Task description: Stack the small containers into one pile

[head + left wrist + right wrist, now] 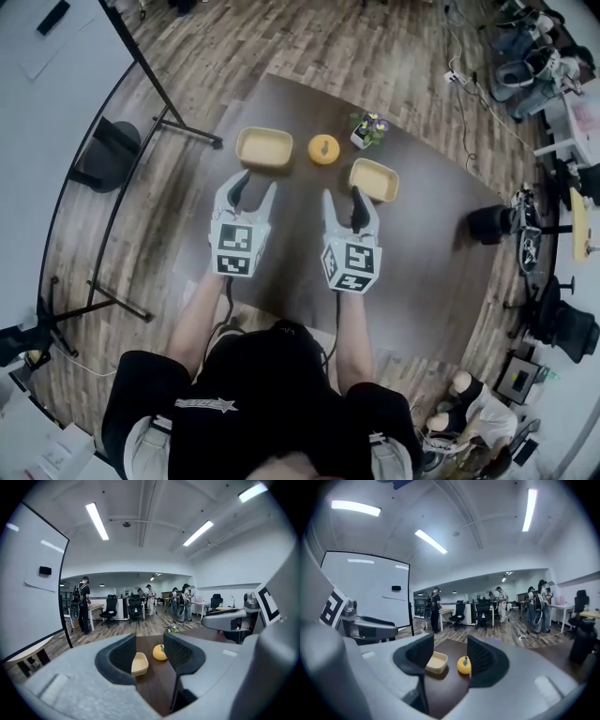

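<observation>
The left tongs (255, 184) and right tongs (342, 195) are held open and empty, the left container (263, 146) and right container (374, 179) are unstacked, so a rim grip is presumably required next.

Long ceiling strips (97, 521) lit the office evenly and coolly. They burned out to plain white in both gripper views and were mirrored faintly on the whiteboard (370, 588). The dark table (422, 262) showed little glare, and the containers (263, 146) cast only soft, close shadows. Every picture bulged like a fisheye, the gripper views had black corners, and the nearest foreground was blurred.
</observation>
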A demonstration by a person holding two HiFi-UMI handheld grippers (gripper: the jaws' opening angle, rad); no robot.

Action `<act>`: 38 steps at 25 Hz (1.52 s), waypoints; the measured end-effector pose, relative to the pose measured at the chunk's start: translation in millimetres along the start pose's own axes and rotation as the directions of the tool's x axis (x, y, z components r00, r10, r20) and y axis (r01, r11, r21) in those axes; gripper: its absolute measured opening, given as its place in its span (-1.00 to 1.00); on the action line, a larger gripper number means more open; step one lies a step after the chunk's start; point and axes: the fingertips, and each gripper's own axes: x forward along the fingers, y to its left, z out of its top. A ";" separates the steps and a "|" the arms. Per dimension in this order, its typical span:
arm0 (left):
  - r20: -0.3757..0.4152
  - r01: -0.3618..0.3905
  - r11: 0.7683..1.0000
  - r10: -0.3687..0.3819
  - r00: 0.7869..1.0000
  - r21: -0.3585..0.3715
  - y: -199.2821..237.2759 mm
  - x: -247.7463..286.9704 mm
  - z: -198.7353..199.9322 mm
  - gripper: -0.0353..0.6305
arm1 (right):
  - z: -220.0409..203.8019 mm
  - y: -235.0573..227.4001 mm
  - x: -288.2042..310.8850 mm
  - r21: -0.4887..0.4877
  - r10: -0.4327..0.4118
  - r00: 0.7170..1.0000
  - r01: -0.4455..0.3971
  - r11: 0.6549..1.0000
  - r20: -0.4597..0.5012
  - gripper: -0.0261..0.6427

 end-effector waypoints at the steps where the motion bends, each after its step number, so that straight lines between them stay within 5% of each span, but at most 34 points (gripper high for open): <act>1: 0.013 0.001 1.000 -0.001 1.000 0.003 -8.9 -10.0 0.7 -0.34 | 0.1 -2.8 -16.6 -0.014 -0.008 1.000 0.009 1.000 0.011 -0.25; 13: 0.072 0.045 0.998 -0.047 0.996 0.037 -121.8 -105.6 -2.9 -0.82 | -25.9 -61.6 -199.4 -0.028 -0.198 0.977 0.201 0.979 0.075 -0.87; 28: 0.090 0.214 0.973 -0.221 0.971 0.085 -231.6 -117.9 17.9 -0.86 | -29.1 -120.9 -288.2 0.007 -0.315 0.946 0.316 0.949 0.075 -0.90; 30: 0.086 0.260 0.964 -0.265 0.960 0.062 -241.7 -109.3 19.5 -0.72 | -30.0 -125.5 -281.2 0.017 -0.301 0.951 0.301 0.954 0.064 -0.66; 32: 0.066 0.306 0.952 -0.307 0.949 0.031 -251.8 -97.1 17.5 -0.23 | -30.2 -132.1 -272.6 0.034 -0.287 0.956 0.285 0.958 0.055 -0.49; 38: 0.006 0.283 0.959 -0.283 0.959 -0.003 -260.1 -47.1 16.4 -0.04 | -37.5 -166.6 -232.2 0.100 -0.250 0.968 0.247 0.964 0.011 -0.20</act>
